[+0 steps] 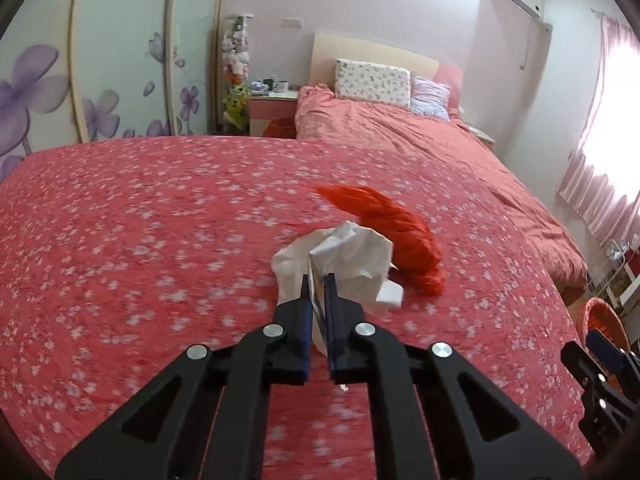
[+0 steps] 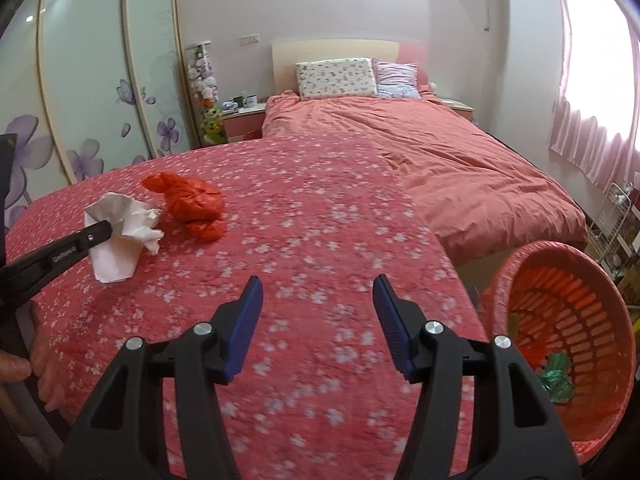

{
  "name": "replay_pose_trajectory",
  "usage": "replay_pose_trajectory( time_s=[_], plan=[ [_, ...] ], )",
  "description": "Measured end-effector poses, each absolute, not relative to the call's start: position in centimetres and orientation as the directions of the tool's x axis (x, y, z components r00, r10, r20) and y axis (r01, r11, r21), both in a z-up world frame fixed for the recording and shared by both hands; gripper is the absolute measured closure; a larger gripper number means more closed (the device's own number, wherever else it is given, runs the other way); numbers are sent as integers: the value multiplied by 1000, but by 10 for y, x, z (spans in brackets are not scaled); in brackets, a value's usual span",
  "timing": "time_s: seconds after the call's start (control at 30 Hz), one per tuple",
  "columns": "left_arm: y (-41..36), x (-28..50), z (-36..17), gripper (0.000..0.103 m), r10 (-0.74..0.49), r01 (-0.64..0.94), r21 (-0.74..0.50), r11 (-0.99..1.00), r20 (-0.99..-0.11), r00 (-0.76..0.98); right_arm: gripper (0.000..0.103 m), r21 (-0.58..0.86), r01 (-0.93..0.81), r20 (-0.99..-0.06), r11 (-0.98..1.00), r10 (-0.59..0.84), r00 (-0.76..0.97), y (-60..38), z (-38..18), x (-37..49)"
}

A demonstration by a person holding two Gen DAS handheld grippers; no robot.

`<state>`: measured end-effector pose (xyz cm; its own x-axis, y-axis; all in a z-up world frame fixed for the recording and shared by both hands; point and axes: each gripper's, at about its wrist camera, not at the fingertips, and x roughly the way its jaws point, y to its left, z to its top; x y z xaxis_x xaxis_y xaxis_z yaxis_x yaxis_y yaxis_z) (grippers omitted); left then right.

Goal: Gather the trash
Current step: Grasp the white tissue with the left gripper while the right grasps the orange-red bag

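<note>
We find the crumpled white paper (image 1: 344,264) on the red floral bedspread (image 1: 140,240), clamped between the blue pads of the left gripper (image 1: 319,280); the jaws are closed on a fold of its near edge, with most of the paper bulging beyond the fingertips. Just behind the paper, on its far right side, lies a crumpled red plastic bag (image 1: 400,232), touching or nearly touching it. In the right wrist view, the right gripper (image 2: 318,284) stands with its jaws parted about halfway, nothing between them, over bare bedspread well to the right of the paper. At the near right, beside the bed, an orange slotted basket (image 2: 592,280) holds a crumpled green wrapper (image 2: 556,376).
</note>
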<state>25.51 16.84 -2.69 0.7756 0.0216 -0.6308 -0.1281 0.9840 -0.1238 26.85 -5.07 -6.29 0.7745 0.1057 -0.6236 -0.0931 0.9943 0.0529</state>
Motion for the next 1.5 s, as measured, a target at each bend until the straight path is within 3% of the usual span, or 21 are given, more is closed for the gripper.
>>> replay_pose_trajectory(
  time_s=[0.47, 0.87, 1.13, 1.5],
  plan=[
    [261, 239, -20, 98, 138, -271, -137, 953, -599, 789, 47, 102, -248, -642, 963, 254, 723, 49, -58, 344],
    [290, 245, -24, 98, 150, -301, -161, 940, -598, 788, 46, -1, -237, -691, 971, 171, 702, 96, -76, 403],
    [284, 247, -27, 98, 134, -282, -157, 946, -605, 785, 71, 47, -221, -685, 974, 192, 703, 77, -74, 401],
    [242, 240, -15, 98, 85, -207, -143, 968, -589, 803, 75, 126, -157, -636, 980, 201, 745, 24, -53, 362]
  ],
)
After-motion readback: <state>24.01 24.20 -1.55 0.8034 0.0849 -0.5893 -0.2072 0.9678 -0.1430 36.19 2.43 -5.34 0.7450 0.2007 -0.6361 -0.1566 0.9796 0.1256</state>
